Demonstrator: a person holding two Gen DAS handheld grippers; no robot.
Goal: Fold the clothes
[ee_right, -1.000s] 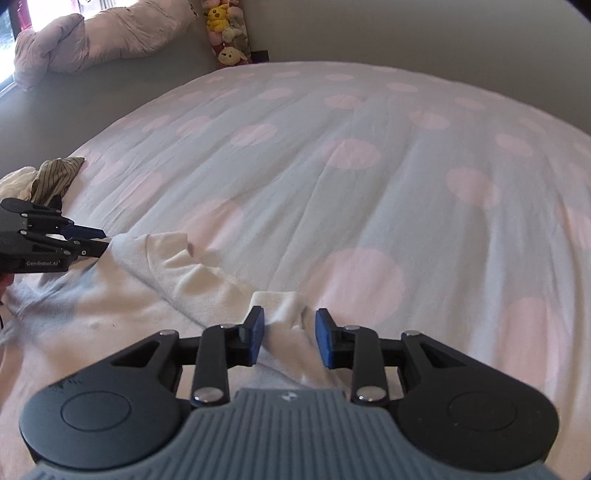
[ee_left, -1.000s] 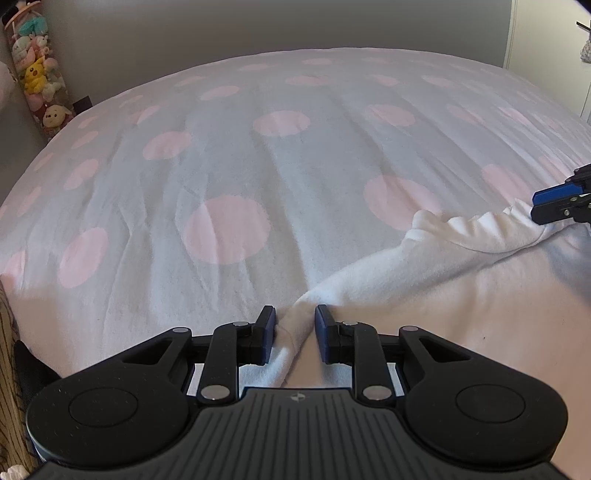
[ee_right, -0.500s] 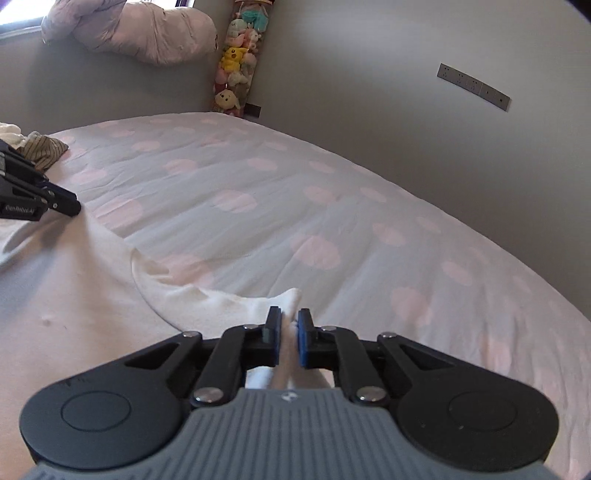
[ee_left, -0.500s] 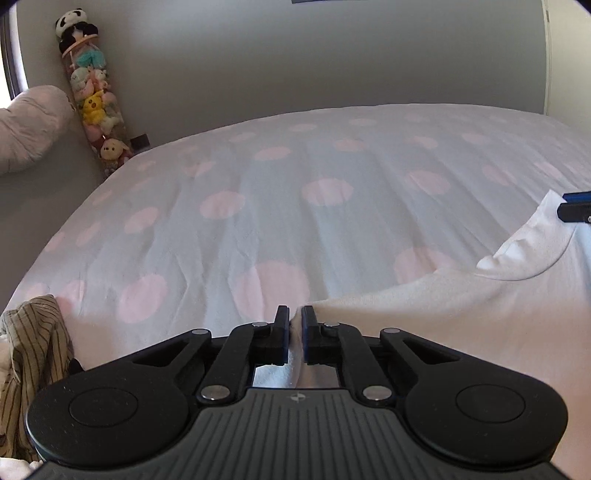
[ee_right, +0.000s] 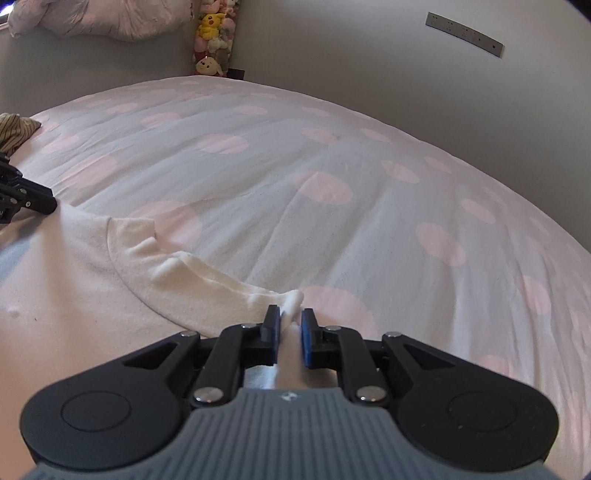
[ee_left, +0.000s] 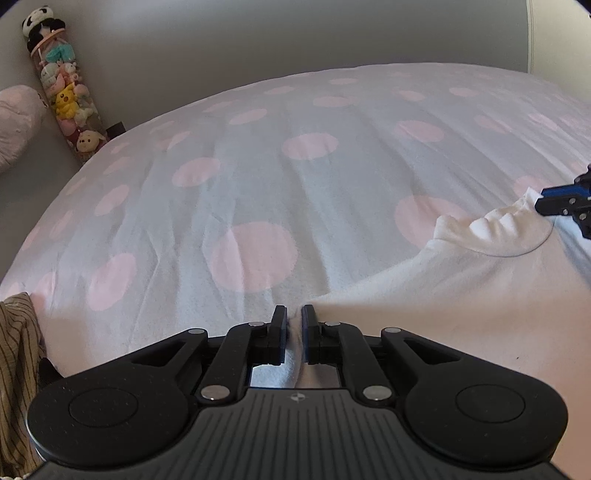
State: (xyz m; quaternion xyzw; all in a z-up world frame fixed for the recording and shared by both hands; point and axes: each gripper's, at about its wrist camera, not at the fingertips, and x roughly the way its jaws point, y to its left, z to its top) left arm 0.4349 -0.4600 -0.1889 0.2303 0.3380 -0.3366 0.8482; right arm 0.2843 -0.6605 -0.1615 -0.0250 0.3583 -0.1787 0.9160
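Observation:
A white shirt (ee_left: pixel 461 295) lies spread on the polka-dot bedcover (ee_left: pixel 258 166), its ribbed collar (ee_right: pixel 192 269) facing the far side. My left gripper (ee_left: pixel 294 314) holds a pinch of the shirt's shoulder edge. The cloth fills the narrow gap between the jaws, which are opening. My right gripper (ee_right: pixel 289 317) is at the other shoulder. A fold of white cloth stands between its opening jaws, with a slit of room on the right side. Each gripper also shows at the edge of the other's view: the right gripper (ee_left: pixel 565 201) and the left gripper (ee_right: pixel 26 199).
A striped brown garment (ee_left: pixel 16 369) is bunched at the bed's left edge. A tall tube of plush toys (ee_left: pixel 64 92) stands in the corner by the grey wall, next to a pink pillow (ee_right: pixel 103 18). The bedcover stretches away beyond the shirt.
Both grippers closed on the shirt's shoulders, lifted a little, then came back down toward the bed. Their jaws now stand slightly wider than half a second ago, and the collar lies slacker.

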